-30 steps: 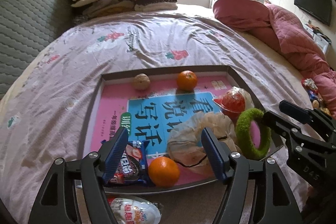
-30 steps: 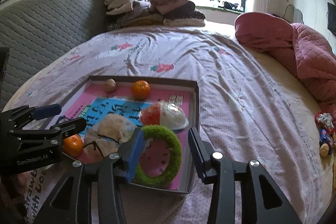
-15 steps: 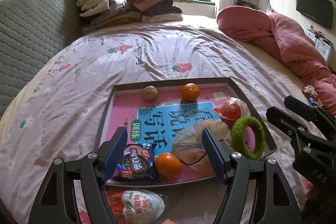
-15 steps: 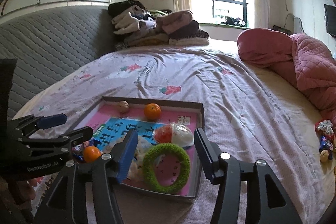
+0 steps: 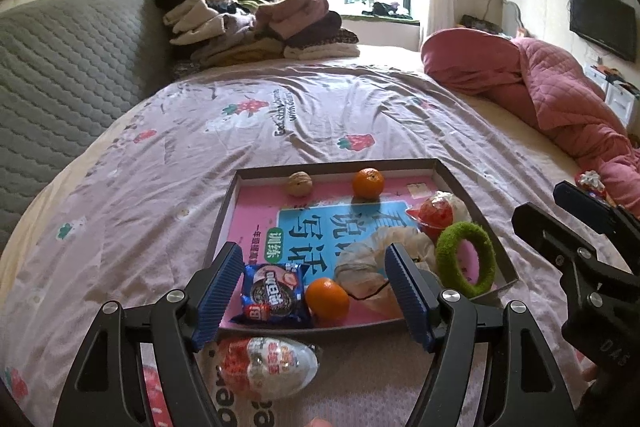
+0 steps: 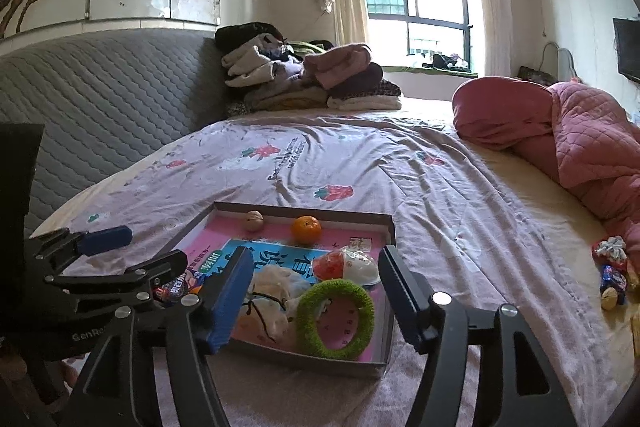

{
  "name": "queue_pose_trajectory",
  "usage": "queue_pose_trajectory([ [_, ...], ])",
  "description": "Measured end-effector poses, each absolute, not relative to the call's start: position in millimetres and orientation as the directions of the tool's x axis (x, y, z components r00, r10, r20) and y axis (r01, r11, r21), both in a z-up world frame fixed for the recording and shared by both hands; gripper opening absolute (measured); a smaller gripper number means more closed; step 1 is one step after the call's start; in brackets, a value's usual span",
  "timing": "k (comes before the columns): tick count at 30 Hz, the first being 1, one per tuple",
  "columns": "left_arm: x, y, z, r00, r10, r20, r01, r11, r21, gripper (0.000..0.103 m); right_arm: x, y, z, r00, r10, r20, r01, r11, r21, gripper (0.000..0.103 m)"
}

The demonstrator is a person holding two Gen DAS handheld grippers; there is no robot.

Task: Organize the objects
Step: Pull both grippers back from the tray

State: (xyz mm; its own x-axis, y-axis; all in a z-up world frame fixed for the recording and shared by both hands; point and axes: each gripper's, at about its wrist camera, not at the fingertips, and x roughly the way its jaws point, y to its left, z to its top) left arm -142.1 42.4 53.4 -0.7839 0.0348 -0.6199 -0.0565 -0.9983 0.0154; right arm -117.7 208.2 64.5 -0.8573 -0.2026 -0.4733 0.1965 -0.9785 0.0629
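A shallow grey tray (image 5: 222,215) with a pink and blue book cover as its floor lies on the bed. It holds a walnut (image 5: 299,183), two oranges (image 5: 368,183) (image 5: 327,298), a blue snack packet (image 5: 274,293), a white cloth bundle (image 5: 372,259), a red-and-white capsule (image 5: 438,213) and a green fuzzy ring (image 6: 336,319). A plastic egg toy (image 5: 272,367) lies outside the tray's near edge. My left gripper (image 5: 314,283) hangs open above that edge, holding nothing. My right gripper (image 6: 316,279) is opening above the ring, its pads clear of it.
Folded clothes (image 5: 256,23) are stacked at the head of the bed beside a grey quilted headboard (image 5: 60,75). A pink quilt (image 5: 540,87) is bunched at the right. Small toys and snacks (image 6: 612,275) lie near the bed's right edge.
Both grippers have drawn back and upward from the tray. The right jaws have spread wider and the green ring now lies free in the tray.
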Motion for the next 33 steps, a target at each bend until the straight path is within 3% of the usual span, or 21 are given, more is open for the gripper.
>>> queue_pose_trajectory([
  [13, -104.0, 22.7, 41.8, -0.792, 0.005, -0.611, -0.019, -1.0, 0.015, 0.075, -87.6, 203.4, 57.3, -0.87, -0.189, -0.456, 0.177, -0.982, 0.07, 0.067],
  [20, -85.5, 23.9, 37.2, -0.807, -0.001, -0.591, -0.013, -1.0, 0.02, 0.075, -74.0, 202.1, 47.4, -0.858, -0.198, -0.473, 0.179, -0.98, 0.085, 0.067],
  [33, -74.9, 17.5, 14.9, -0.776, -0.011, -0.63, 0.001, -1.0, 0.017, 0.075, -63.4, 194.5, 25.3, -0.823, -0.18, -0.539, 0.169, -0.983, 0.071, 0.067],
])
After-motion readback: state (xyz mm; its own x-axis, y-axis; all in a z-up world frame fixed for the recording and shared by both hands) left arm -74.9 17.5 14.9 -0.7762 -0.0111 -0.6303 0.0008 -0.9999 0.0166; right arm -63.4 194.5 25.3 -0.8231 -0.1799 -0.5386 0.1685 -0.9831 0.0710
